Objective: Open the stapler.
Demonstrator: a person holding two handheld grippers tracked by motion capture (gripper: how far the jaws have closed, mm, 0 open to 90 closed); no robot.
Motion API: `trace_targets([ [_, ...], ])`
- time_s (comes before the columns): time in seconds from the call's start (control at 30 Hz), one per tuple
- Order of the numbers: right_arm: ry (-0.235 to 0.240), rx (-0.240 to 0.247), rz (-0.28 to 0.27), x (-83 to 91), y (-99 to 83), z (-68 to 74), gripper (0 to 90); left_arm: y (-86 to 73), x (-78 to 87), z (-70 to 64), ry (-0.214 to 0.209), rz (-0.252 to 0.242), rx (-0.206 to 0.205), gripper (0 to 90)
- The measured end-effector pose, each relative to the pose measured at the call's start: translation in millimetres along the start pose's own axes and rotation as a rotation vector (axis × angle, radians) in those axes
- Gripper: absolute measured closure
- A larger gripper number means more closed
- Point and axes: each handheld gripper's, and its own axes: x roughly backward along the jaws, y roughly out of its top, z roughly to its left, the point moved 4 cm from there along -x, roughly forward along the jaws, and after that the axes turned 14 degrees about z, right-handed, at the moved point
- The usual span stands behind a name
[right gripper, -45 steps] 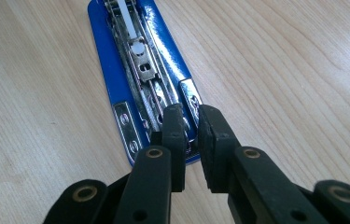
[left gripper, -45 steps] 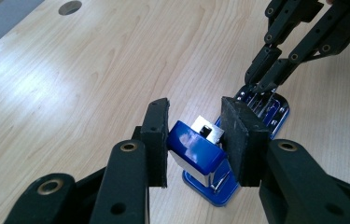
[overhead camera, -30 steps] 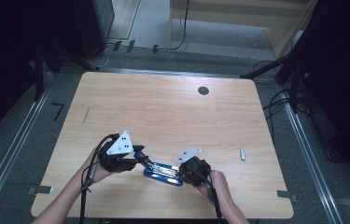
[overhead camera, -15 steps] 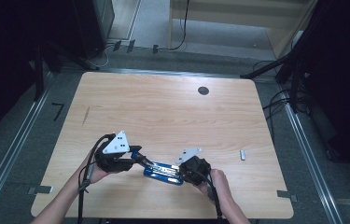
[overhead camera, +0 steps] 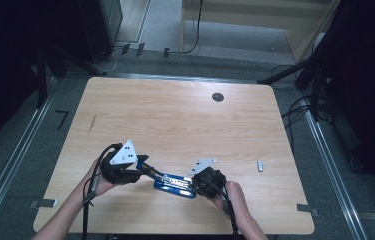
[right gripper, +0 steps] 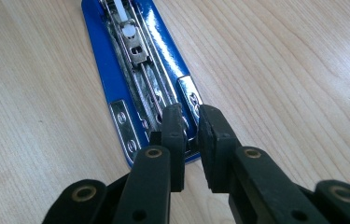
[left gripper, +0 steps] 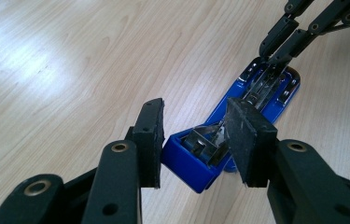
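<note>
Blue stapler (overhead camera: 175, 183) lying flat on light wood bench (overhead camera: 175, 115), near front edge, roughly centre, opened out w/ metal staple channel facing up. Left hand-held gripper (overhead camera: 144, 169) at stapler's left end; right hand-held gripper (overhead camera: 195, 184) at its right end; grey three-cornered plates on top of both. In left gripper view: left hand-held gripper (left gripper: 193, 140) w/ jaws spread wide, blue end of stapler (left gripper: 210, 158) sitting between pads; right pad close against or touching metal inner part, left pad clear of blue body w/ gap showing. No grip there. Far end of stapler in same view under narrow black jaws of right hand-held gripper (left gripper: 275, 58). In right gripper view: right hand-held gripper (right gripper: 190, 133) w/ jaws nearly together, slim gap left, tips down on near end of stapler (right gripper: 130, 60) at centre rail between two chrome tabs; pinching a thin metal part or just resting on it — can't tell, contact hidden by pads. White pusher piece visible further along channel. Elsewhere on bench: small grey item (overhead camera: 260, 165) well to right of stapler, dark round grommet (overhead camera: 218, 97) toward far side. Forearms entering from bottom of high view.
</note>
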Motion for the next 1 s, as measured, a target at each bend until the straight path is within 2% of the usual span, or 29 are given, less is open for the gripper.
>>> trace_targets([
  [0.6,-0.002,-0.001,0.002,0.2,0.4,0.3,82.1,-10.2,-3.2,6.0,-0.022,-0.007,0.051,58.9],
  [0.63,-0.001,0.0,0.002,0.3,0.4,0.4,81.6,-16.3,-9.2,7.0,0.08,0.076,0.009,66.7],
  [0.67,-0.001,0.0,0.002,0.3,0.4,0.4,81.6,-16.3,-9.2,7.0,0.08,0.076,0.009,76.2],
  [0.7,-0.007,-0.007,0.002,0.2,0.5,0.4,81.8,-24.0,-16.6,6.1,0.061,0.1,0.021,76.2],
  [0.73,-0.006,-0.01,0.002,0.3,0.2,0.2,81.8,-32.8,-25.2,3.8,0.046,0.131,0.02,80.1],
  [0.77,-0.002,-0.012,0.0,0.2,0.1,0.0,81.9,-37.0,-28.3,2.3,0.044,0.103,0.028,80.8],
  [0.8,-0.002,-0.009,-0.001,0.3,0.4,-0.4,81.8,-35.0,-26.7,3.3,0.013,0.077,0.06,80.4],
  [0.87,-0.01,-0.006,0.005,-0.4,1.5,-0.2,82.1,-30.9,-26.9,2.6,0.041,0.093,0.044,78.7],
  [0.9,-0.01,-0.006,0.002,-0.8,2.0,0.9,82.2,-31.6,-29.5,1.1,0.031,0.1,0.042,77.2],
  [0.93,-0.01,-0.006,0.002,-0.8,2.0,0.9,82.2,-32.6,-32.1,-0.5,0.046,0.109,0.024,77.2],
  [1.0,-0.011,-0.003,0.001,-0.8,1.9,0.3,82.0,-31.8,-31.8,-1.1,0.05,0.111,0.017,76.4],
])
